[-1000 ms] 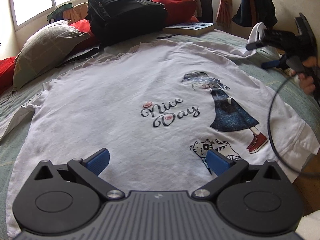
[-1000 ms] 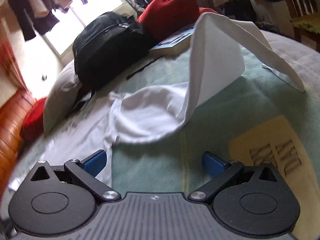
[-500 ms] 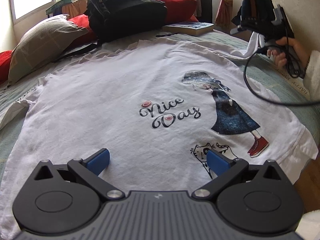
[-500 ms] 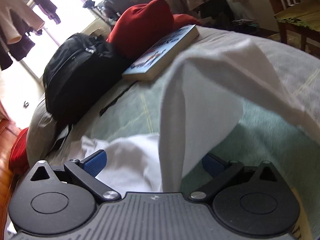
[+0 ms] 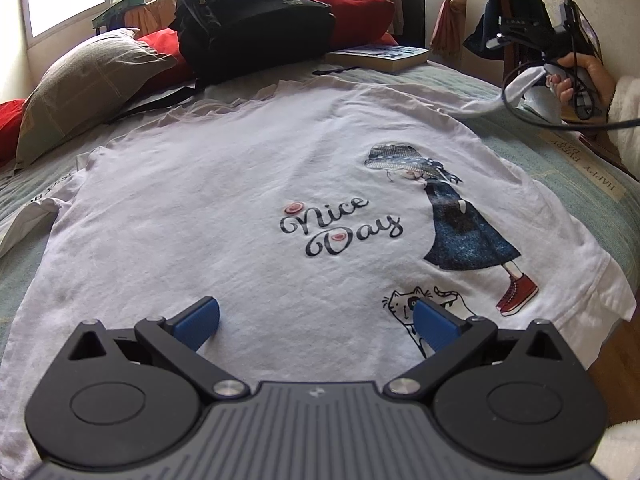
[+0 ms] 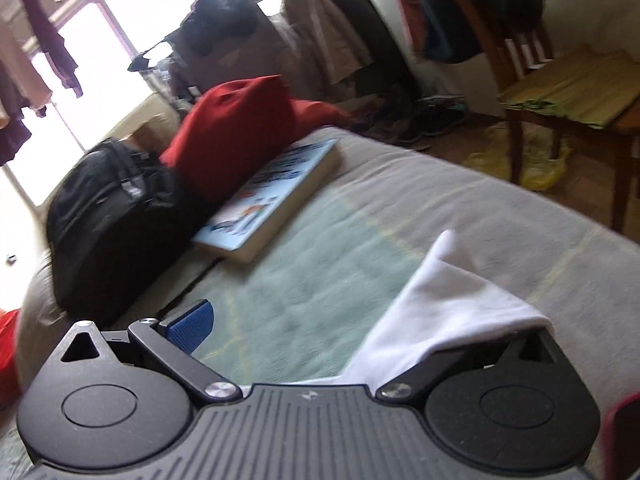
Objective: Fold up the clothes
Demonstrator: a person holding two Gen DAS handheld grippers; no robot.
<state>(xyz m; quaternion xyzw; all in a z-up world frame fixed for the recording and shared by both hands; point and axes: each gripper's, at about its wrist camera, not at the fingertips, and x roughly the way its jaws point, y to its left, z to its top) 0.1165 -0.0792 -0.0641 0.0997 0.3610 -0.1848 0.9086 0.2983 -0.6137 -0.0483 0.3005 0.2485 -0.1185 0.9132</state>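
- Bed (image 5: 568, 152): green-grey cover, holds everything.
- Shirt (image 5: 240, 208): white, "Nice Day" print, spread flat on bed, one sleeve (image 6: 448, 312) lifted at far right.
- Backpack (image 5: 248, 16), red cushion (image 6: 236, 132), book (image 6: 272, 200) at bed's far end.
- Left gripper (image 5: 316, 322): jaws wide, empty, low over shirt hem.
- Right gripper (image 6: 320, 320): jaws spread, sleeve draped over its right finger, not clamped.

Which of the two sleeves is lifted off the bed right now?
The sleeve by the right claw, beside the book; the other sleeve lies flat.
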